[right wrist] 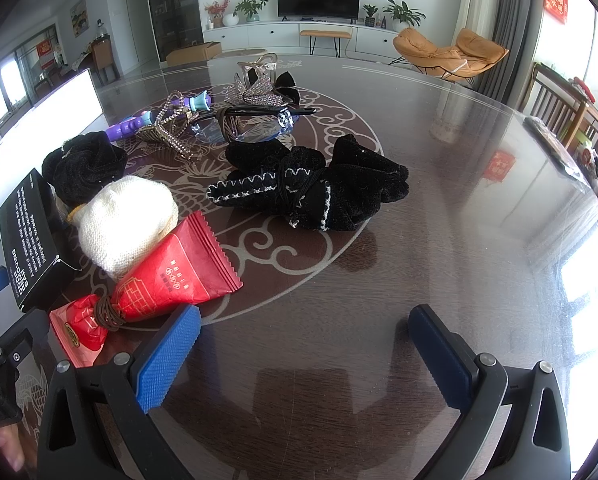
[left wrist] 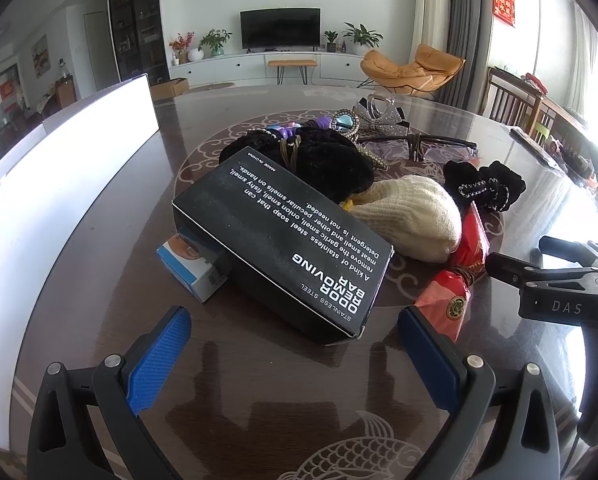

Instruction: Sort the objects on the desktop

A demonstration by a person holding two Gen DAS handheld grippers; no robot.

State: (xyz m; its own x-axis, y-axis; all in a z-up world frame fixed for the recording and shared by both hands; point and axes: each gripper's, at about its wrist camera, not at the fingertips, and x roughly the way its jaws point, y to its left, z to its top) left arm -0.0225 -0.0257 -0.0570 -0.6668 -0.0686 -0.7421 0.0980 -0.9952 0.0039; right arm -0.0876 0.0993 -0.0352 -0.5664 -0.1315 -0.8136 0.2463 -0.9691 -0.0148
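Blue ribbed pads front both tools: your left gripper [left wrist: 295,336] has its jaws released and empty, with a corner of the black box [left wrist: 283,240] lying just ahead, between the fingertips. Your right gripper [right wrist: 305,336] also has its jaws released, holding nothing, over bare glass.

The surface [right wrist: 439,208] is a dark, glossy round top with pale scroll and fish ornament; it mirrors the windows strongly. Beyond it you see a living room: a television [left wrist: 280,27] on a white cabinet, potted plants, an orange lounge chair [right wrist: 451,56] and grey curtains. A bright white panel [left wrist: 59,168] stands along the left edge of the surface.

The objects to sort lie bunched at the centre. The black box, matte card with white print, rests tilted on a small blue-and-white carton [left wrist: 193,266]. Behind it lies a black velvet scrunchie [left wrist: 319,160]; beside it sits a cream knitted pouch [right wrist: 127,220], touching a red crinkle-edged packet [right wrist: 171,280] cinched by a brown hair tie. A black stitched bow [right wrist: 311,184] lies to the right, apart from the pouch. Farther back lie clear-lensed glasses [right wrist: 255,124], a rhinestone bow clip [right wrist: 259,88], a purple plastic toy [right wrist: 139,124] and a beaded clip.

In the left view, the right tool crosses the right-hand edge near the packet.
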